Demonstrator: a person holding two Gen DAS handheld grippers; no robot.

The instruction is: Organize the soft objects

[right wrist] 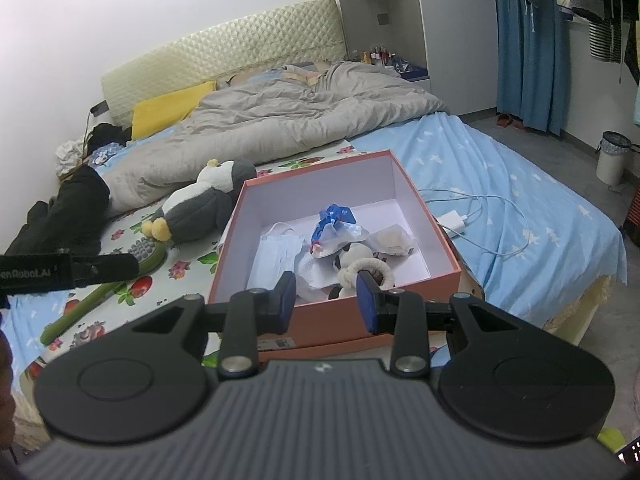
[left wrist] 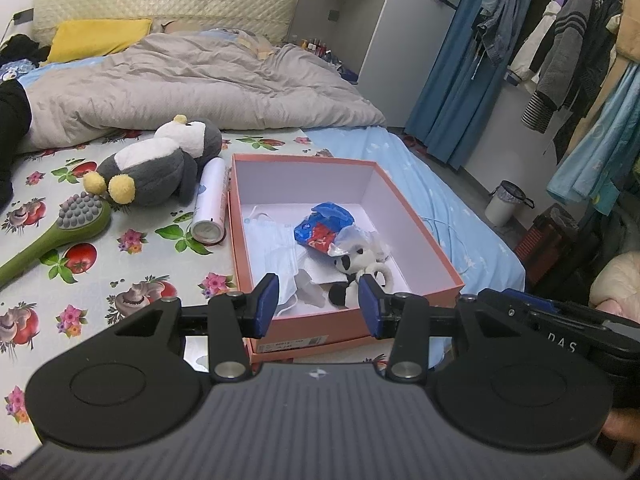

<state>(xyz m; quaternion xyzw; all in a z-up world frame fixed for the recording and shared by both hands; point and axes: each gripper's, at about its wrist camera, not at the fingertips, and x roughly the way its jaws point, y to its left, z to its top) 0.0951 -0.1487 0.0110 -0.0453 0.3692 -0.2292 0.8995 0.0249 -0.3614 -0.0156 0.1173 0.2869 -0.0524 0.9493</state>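
A plush penguin [left wrist: 160, 164] lies on the bed just left of an open pink shoebox [left wrist: 420, 236] holding a face mask [left wrist: 276, 256] and small panda toy [left wrist: 354, 268]. Left claw [left wrist: 318, 304] and right claw [right wrist: 326, 300] hover before the box, jaws apart, empty.

Beyond the jaws stretches a bed [right wrist: 500, 168] under a pale blue star-print sheet, with a rumpled grey duvet [right wrist: 304, 116] heaped toward a quilted cream headboard [right wrist: 224, 56] and a yellow pillow [right wrist: 168, 112] leaning against it, all set against a plain white wall [right wrist: 160, 4]. To the right of the jaws, past the bed's edge, lie a grey floor [right wrist: 560, 136], a small white bin [right wrist: 612, 160] and a long blue curtain [right wrist: 528, 44]. Farther right, clothes [left wrist: 560, 48] hang on a rail, while a grey-white cabinet [left wrist: 400, 40] stands at the bed's far corner.
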